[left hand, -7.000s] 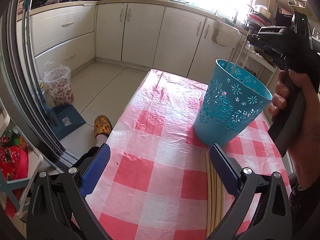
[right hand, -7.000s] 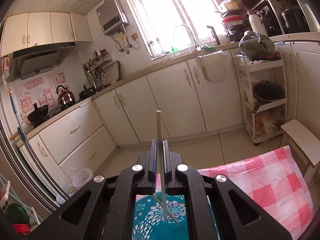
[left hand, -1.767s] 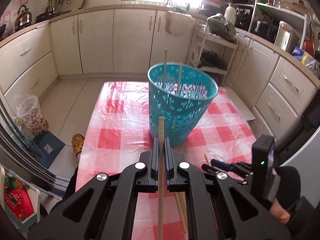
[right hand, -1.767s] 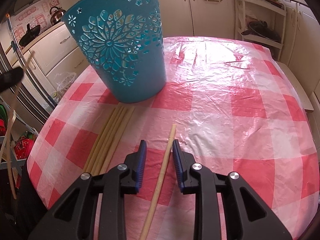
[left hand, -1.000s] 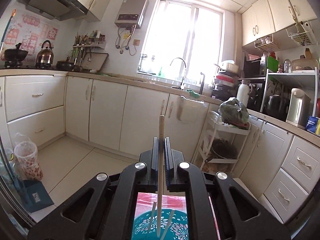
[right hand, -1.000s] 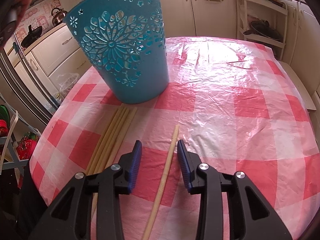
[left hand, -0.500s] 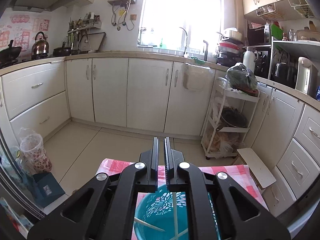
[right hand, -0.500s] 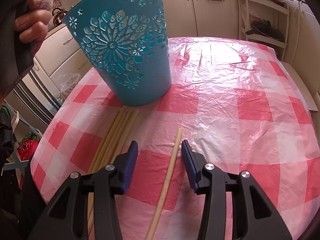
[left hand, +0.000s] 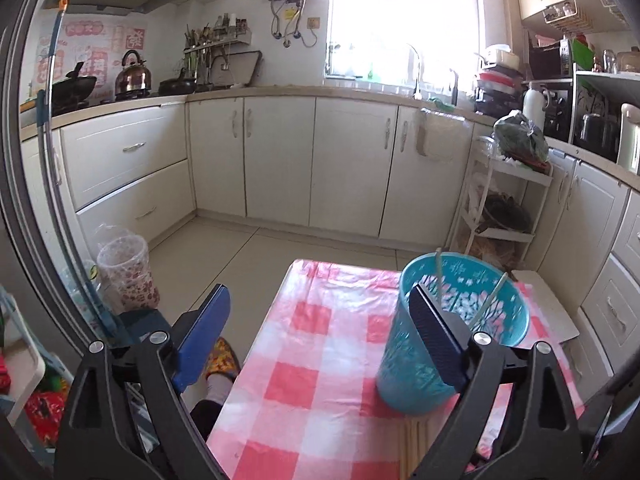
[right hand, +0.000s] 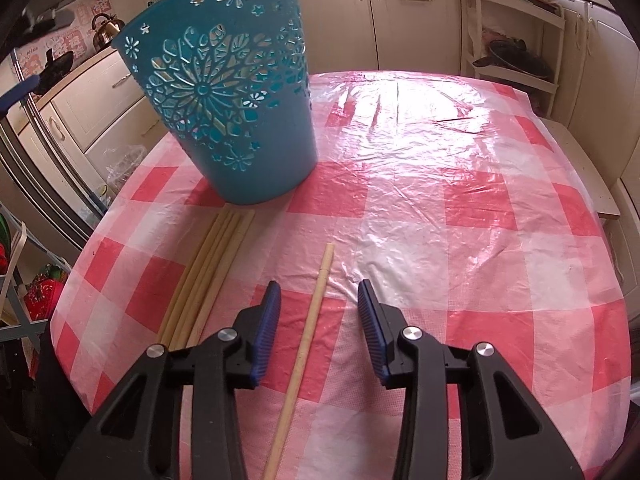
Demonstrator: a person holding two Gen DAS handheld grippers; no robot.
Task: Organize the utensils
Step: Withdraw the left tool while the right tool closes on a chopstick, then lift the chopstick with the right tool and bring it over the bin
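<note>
A teal cut-out basket point(left hand: 460, 344) stands on the pink checked tablecloth point(left hand: 320, 392), and thin chopsticks point(left hand: 439, 276) lean inside it. My left gripper point(left hand: 320, 300) hangs above the table to the left of the basket, its jaws opening wide with nothing between them. In the right wrist view the basket point(right hand: 224, 120) is at the far left. A bundle of several chopsticks point(right hand: 208, 272) lies in front of it. A single chopstick point(right hand: 308, 332) lies between the closing jaws of my right gripper point(right hand: 319, 292), and the pads do not touch it.
The table's left edge point(left hand: 256, 344) drops to the floor, where a foot in a patterned slipper point(left hand: 224, 360) and a plastic waste bin point(left hand: 124, 276) stand. A white trolley shelf point(left hand: 504, 208) and cream cabinets lie beyond the table.
The left gripper let its chopstick drop into the basket, opened wide and sank leftward of the basket. The right gripper stayed over the single chopstick, jaws slightly narrower.
</note>
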